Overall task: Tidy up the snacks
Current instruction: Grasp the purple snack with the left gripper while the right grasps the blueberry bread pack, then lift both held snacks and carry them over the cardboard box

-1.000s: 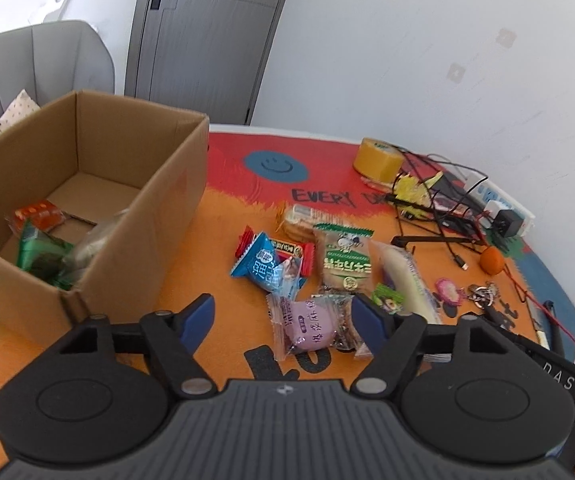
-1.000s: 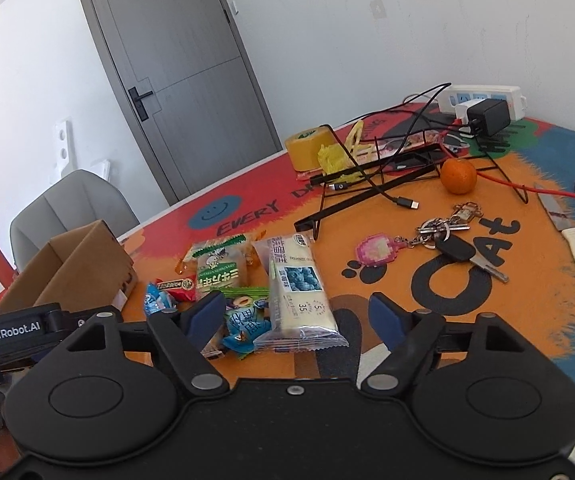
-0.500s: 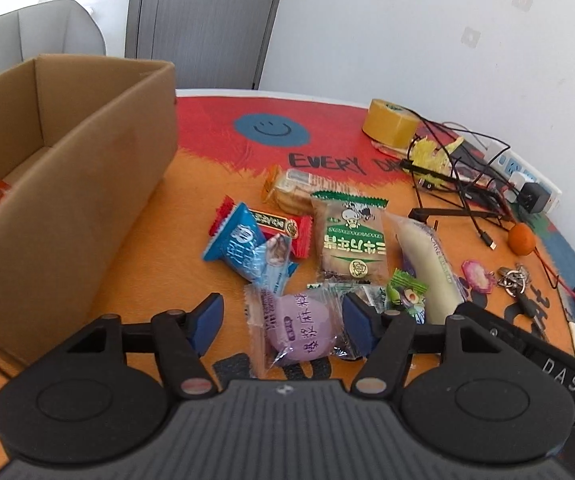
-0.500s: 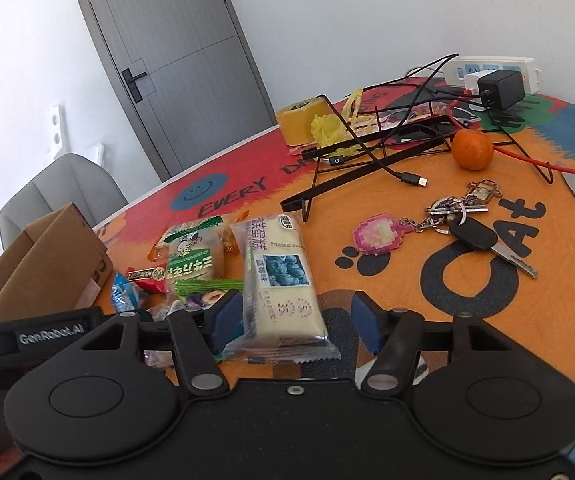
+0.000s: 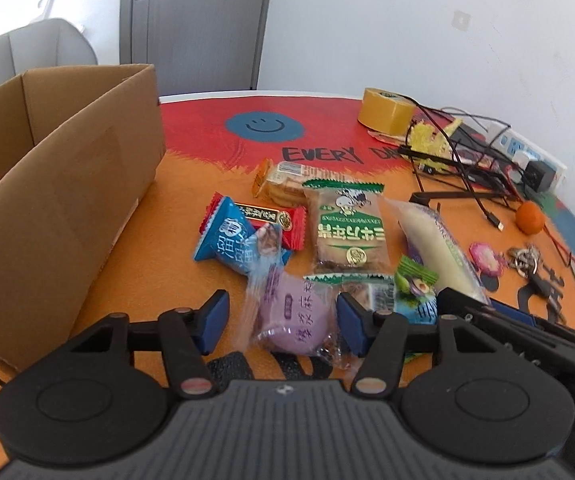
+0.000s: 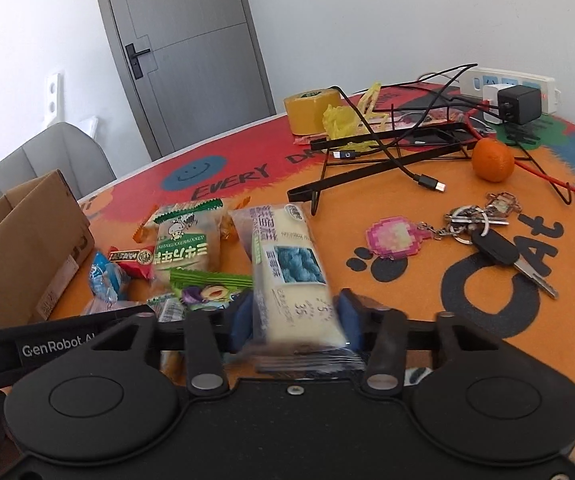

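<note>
table (image 5: 175,240): round, with an orange, red and blue printed cover; everything sat on it, out ahead of both grippers.
cardboard box (image 5: 59,184): open top, off to the left of the left gripper and a bit ahead; its near wall ran away from the camera toward the door side.
cake bar (image 6: 291,276): long clear-wrapped pale bar with a blue picture panel, long axis running straight away from the right gripper, near end tucked between the jaws and far end pointing at the black wire stand (image 6: 371,168).
right gripper (image 6: 297,320): jaws had just been closing, and the blue pads looked snug on both sides of the cake bar, so it seemed clamped on.
green biscuit pack (image 5: 347,228): ahead of the left gripper, long axis also pointing away, lying just left of the cake bar.
purple mochi pack (image 5: 293,312): roundish purple cake in a clear wrapper, sitting between the left jaws, wrapper's length running front to back.
left gripper (image 5: 281,322): jaws had just been closing, roughly half open; the right pad sat at the wrapper's edge, the left pad stood clear with bare table between, so no grip.
blue triangle snack (image 5: 231,240): ahead and slightly left of the left gripper, overlapping a red candy bar (image 5: 275,220).
</note>
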`<state>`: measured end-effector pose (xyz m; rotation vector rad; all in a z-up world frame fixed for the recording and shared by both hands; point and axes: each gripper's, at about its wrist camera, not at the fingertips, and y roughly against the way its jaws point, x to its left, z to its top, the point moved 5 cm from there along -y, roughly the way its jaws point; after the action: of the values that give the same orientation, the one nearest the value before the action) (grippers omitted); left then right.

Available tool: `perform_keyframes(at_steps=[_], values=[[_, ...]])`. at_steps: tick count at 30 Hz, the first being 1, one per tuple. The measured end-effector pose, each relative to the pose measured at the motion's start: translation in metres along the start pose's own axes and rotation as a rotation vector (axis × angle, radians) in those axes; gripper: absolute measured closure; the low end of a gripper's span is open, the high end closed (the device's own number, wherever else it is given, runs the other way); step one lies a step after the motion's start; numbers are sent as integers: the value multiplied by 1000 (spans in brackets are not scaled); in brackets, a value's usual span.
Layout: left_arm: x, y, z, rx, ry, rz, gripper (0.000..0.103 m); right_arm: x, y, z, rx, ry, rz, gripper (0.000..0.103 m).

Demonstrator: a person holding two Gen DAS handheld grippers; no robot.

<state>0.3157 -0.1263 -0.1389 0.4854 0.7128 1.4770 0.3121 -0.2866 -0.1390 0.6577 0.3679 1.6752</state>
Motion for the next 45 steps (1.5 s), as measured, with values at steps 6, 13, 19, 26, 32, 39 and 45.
perform_keyframes(at_steps=[6,13,19,26,32,39,45], values=[[5,5,-5,-15,1,1,67,-4,14,-9,-3,-35,25,65],[14,22,-10,-23,36,-40,76,2,28,-15,-15,-46,44,67],[21,41,-8,-50,50,-59,84,10,40,-10,-50,-44,61,69],[26,54,-6,-66,70,-85,85,16,52,-7,-73,-39,66,69],[31,73,0,-113,73,-89,85,24,62,-1,-101,-32,68,70],[41,98,13,-176,80,-76,85,43,72,7,-130,-20,102,70],[50,119,24,-225,91,-77,85,58,80,16,-160,-13,130,70]])
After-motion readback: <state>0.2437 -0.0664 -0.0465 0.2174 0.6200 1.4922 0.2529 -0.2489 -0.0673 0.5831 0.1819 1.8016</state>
